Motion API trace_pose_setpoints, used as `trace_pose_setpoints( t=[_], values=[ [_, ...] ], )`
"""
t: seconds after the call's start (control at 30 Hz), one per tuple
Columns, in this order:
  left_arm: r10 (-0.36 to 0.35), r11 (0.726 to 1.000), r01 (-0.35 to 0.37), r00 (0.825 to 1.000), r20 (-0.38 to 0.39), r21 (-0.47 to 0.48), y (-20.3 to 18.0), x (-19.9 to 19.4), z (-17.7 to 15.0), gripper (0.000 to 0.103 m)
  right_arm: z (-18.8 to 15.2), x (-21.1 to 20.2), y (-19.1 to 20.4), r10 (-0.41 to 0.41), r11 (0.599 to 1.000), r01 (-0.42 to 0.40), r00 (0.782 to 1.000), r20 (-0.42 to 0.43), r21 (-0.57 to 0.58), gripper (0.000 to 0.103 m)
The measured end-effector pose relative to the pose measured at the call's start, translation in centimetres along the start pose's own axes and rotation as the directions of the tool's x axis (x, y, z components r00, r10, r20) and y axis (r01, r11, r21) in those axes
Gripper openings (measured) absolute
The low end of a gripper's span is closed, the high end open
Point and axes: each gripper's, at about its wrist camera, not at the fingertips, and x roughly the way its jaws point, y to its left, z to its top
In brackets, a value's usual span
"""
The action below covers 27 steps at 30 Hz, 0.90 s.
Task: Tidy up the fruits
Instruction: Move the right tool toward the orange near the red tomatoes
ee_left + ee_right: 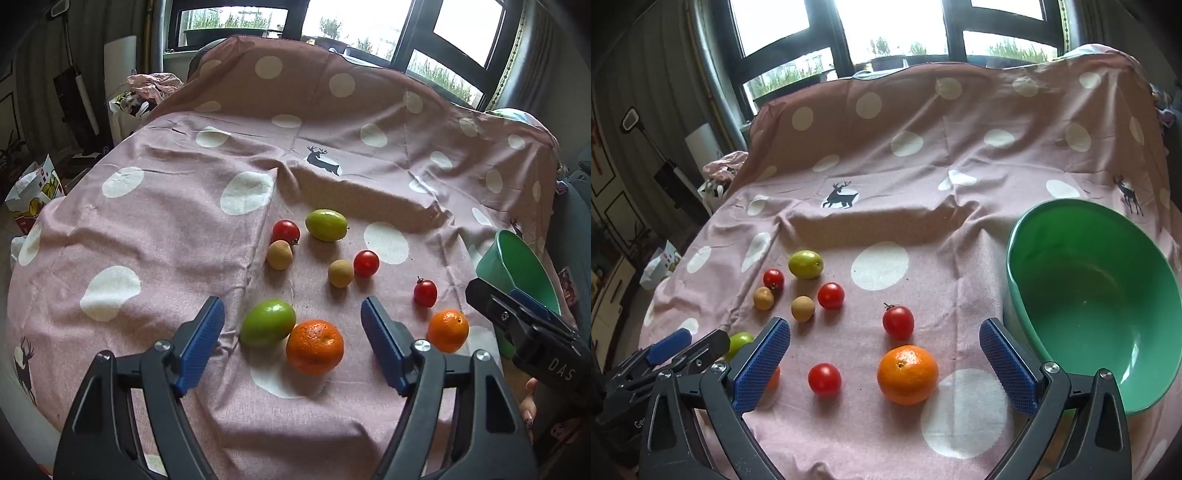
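Spread over a pink polka-dot cloth (923, 229) covering the counter, fruit lying loose. Toward 9 o'clock in the right wrist view, left tongs (292, 328) released, blue pads (201, 343) wide apart, hovering over a green fruit (267, 322) touching a large orange (314, 346) just at its 4 o'clock. Farther back, near 12 o'clock from that pair, a red tomato (285, 232) touching a small brown fruit (279, 254), with a second green fruit (326, 225) just beside at 2 o'clock. Near the middle, another brown fruit (340, 273) touching a tomato (366, 263). Further right, a stemmed tomato (898, 322) just above a second orange (908, 374), both between the pads of the right tongs (884, 363), also released and holding nothing; another tomato (824, 379) at 9 o'clock from that orange. At 3 o'clock, tilted toward the camera, a green bowl (1100, 291), nothing inside, just beside the right pad (1006, 365). Behind, at 12 o'clock, windows (886, 26).
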Motion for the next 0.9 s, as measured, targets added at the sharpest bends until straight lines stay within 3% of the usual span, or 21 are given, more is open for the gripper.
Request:
trace_pose_setpoints(
  t=[0.9],
  values=[
    [0.022, 0.994, -0.026, 0.999, 0.043, 0.103, -2.3, -1.2, -0.5, 0.069, -0.1, -0.1, 0.3, -0.023, 1.000, 0.023, 1.000, -0.004, -0.005, 0.101]
  ],
)
